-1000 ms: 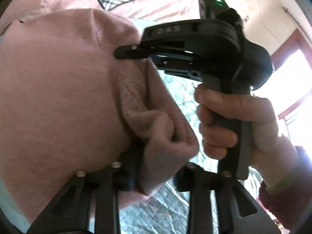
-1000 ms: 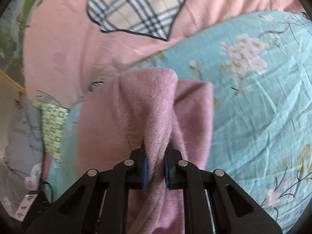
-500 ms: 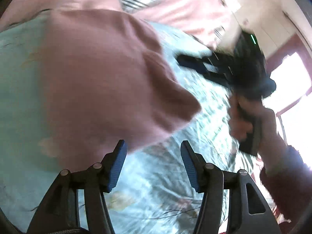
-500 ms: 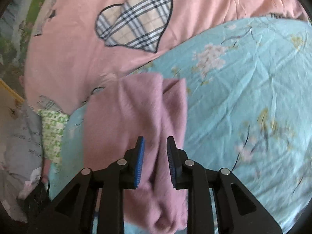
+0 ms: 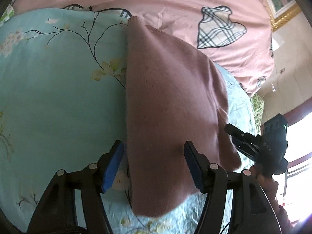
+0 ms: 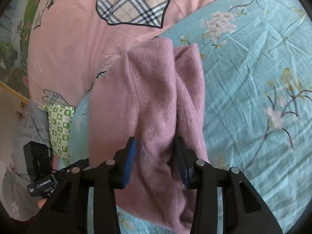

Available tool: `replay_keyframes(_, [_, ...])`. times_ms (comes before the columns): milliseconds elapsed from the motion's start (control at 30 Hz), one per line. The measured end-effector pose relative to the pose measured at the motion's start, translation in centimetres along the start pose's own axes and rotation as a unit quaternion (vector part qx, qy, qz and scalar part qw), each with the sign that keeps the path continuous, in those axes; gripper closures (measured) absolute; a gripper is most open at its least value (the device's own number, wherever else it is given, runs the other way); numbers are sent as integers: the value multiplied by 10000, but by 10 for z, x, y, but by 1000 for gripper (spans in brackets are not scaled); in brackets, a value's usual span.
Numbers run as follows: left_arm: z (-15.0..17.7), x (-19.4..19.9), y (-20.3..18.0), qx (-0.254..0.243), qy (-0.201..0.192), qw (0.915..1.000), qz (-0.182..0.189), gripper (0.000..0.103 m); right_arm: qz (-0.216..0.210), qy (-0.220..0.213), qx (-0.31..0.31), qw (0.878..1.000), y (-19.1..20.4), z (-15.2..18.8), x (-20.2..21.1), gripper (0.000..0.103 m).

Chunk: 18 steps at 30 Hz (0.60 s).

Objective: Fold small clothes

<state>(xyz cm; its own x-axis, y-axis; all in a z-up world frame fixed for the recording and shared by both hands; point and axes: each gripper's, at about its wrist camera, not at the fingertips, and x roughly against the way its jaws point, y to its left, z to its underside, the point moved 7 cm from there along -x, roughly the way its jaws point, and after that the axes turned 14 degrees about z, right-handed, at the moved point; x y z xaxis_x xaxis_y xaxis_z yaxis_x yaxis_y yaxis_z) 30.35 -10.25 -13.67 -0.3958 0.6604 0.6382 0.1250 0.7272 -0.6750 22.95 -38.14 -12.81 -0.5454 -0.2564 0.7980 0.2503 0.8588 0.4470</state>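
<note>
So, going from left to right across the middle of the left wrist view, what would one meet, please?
Blue flowered sheet → pink knitted garment → right gripper held in a hand.

Your folded pink knit garment lies on the turquoise floral bedsheet, with the pink heart-patched quilt behind it.

Both wrist cameras looked steeply down, close over the bed; each faced the same pink sweater from opposite ends, sharing it.
</note>
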Motion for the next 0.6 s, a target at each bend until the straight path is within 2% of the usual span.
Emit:
replay_keyframes(33, [-1,-10,2,20,34,10000,18,38,-44,11,-45,10000,-1,-2,-3,62])
replay_keyframes(67, [-3,-16,2,54,61,10000,13,38,-98,35,-63,9999,-1,-4,-5,81])
replay_keyframes(100, [-4,-16,3,76,72,9999,23,38,-102,55,-56,9999,0,-5,-6,93])
replay_keyframes(167, [-3,-17,0,38,73,10000,44,38,-216,-34,-127,9997,1,-8,3,93])
replay_keyframes(233, [-3,-20,-5,-73,100,9999,-52,38,-483,-392,-188,9979,3,-13,26,94])
replay_keyframes(300, [-2,-27,-6,-131,166,9997,-91,38,-335,-556,-198,9977,-4,-13,37,94])
replay_keyframes(433, [2,-40,-6,-172,276,9993,-202,34,34,-203,-379,9991,-34,3,10,94])
replay_keyframes(600, [2,-45,1,-35,342,9993,-117,32,-11,-167,-590,9981,-46,11,-8,93])
